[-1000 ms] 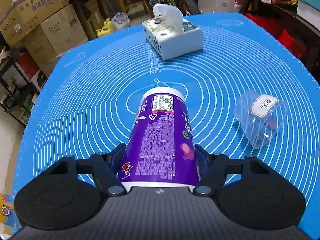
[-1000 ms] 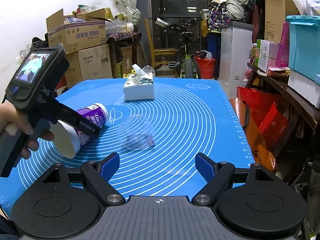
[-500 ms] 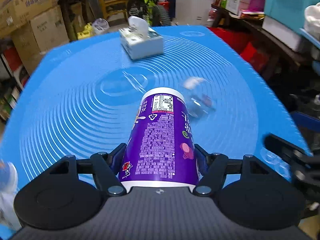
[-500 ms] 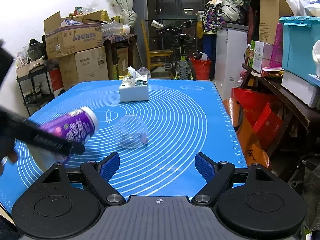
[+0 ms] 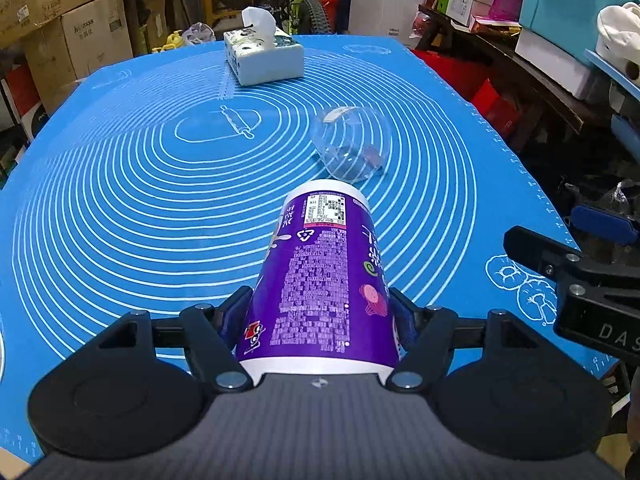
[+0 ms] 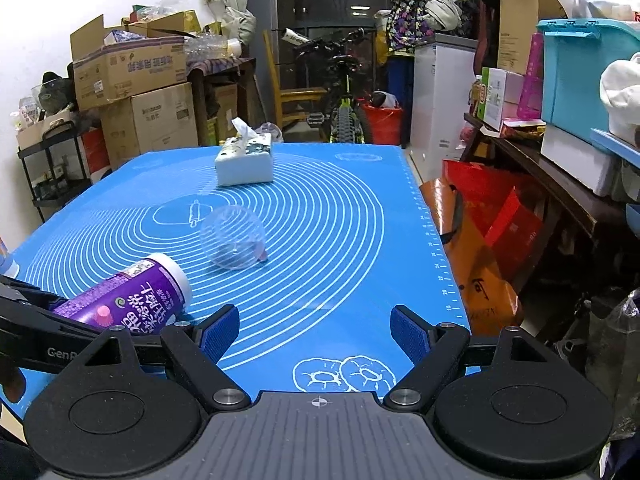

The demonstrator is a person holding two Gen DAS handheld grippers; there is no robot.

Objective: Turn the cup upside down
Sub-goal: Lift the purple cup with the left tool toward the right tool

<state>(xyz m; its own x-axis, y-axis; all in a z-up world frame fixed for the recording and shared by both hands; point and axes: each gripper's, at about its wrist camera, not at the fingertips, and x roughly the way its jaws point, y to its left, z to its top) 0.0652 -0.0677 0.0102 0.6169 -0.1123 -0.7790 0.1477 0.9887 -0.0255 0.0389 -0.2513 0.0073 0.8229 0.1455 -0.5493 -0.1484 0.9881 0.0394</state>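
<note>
A purple paper cup (image 5: 320, 280) with a white rim lies on its side in my left gripper (image 5: 318, 312), which is shut on it near its wide end; its base points away from me over the blue mat (image 5: 120, 200). The cup also shows in the right wrist view (image 6: 132, 292), held low over the mat at the near left. My right gripper (image 6: 316, 330) is open and empty above the mat's near edge. It shows at the right edge of the left wrist view (image 5: 580, 264).
A clear plastic dome lid (image 5: 350, 148) lies on the mat just beyond the cup, also in the right wrist view (image 6: 234, 242). A tissue box (image 5: 262, 56) stands at the far side. Boxes, a bicycle and red bags surround the table.
My left gripper has carried the cup toward the near right of the mat, closer to the right gripper. The right gripper has held its place and stayed open.
</note>
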